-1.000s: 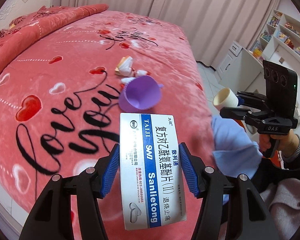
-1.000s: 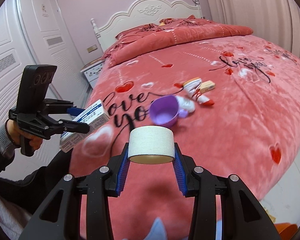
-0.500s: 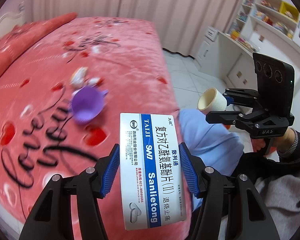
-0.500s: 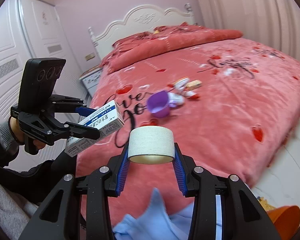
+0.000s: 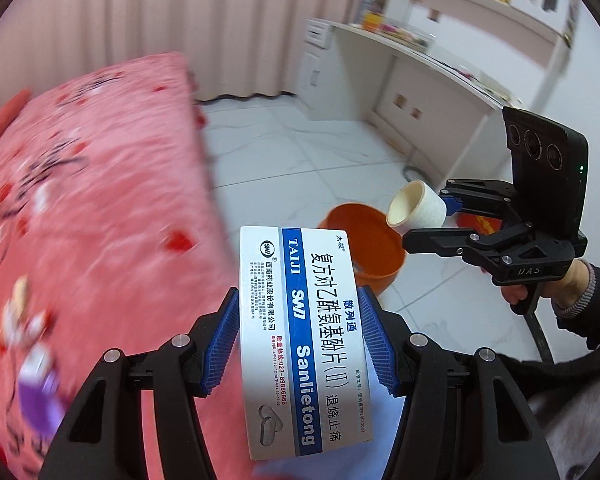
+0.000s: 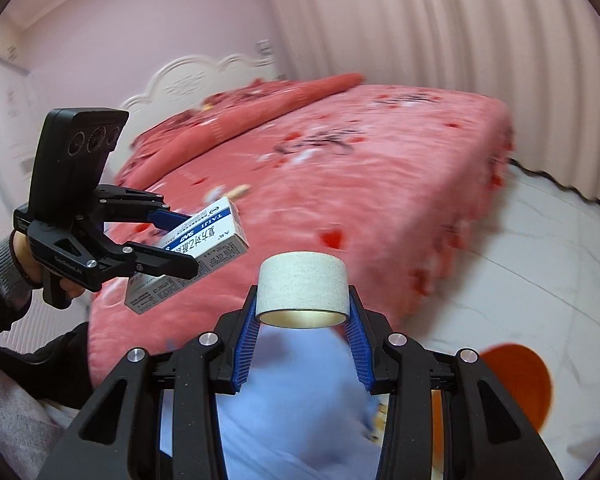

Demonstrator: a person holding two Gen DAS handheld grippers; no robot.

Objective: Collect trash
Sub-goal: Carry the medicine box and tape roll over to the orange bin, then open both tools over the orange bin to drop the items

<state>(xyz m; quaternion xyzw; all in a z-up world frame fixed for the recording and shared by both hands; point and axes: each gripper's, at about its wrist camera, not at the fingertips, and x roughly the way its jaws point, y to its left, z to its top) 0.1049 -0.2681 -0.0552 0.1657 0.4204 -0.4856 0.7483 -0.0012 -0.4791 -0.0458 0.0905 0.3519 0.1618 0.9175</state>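
My left gripper (image 5: 300, 336) is shut on a white and blue medicine box (image 5: 304, 340), held in the air past the bed's edge. It also shows in the right wrist view (image 6: 192, 256). My right gripper (image 6: 302, 320) is shut on a cardboard tape core (image 6: 303, 294), also seen in the left wrist view (image 5: 418, 210). An orange bin (image 5: 364, 248) stands on the floor beyond the box, under the core; its rim shows at the right wrist view's lower right (image 6: 516, 380). A purple cup (image 5: 36, 400) and blurred wrappers (image 5: 20, 320) lie on the bed.
The pink bed (image 6: 360, 184) fills the left. White tiled floor (image 5: 300, 152) lies between the bed and a white desk with shelves (image 5: 420, 72). Curtains (image 6: 420, 24) hang behind. Light blue cloth (image 6: 300, 400) lies under my right gripper.
Both grippers have swung away from the bed to the right, towards the floor. The orange bin has come into view. The box and the tape core stay held.
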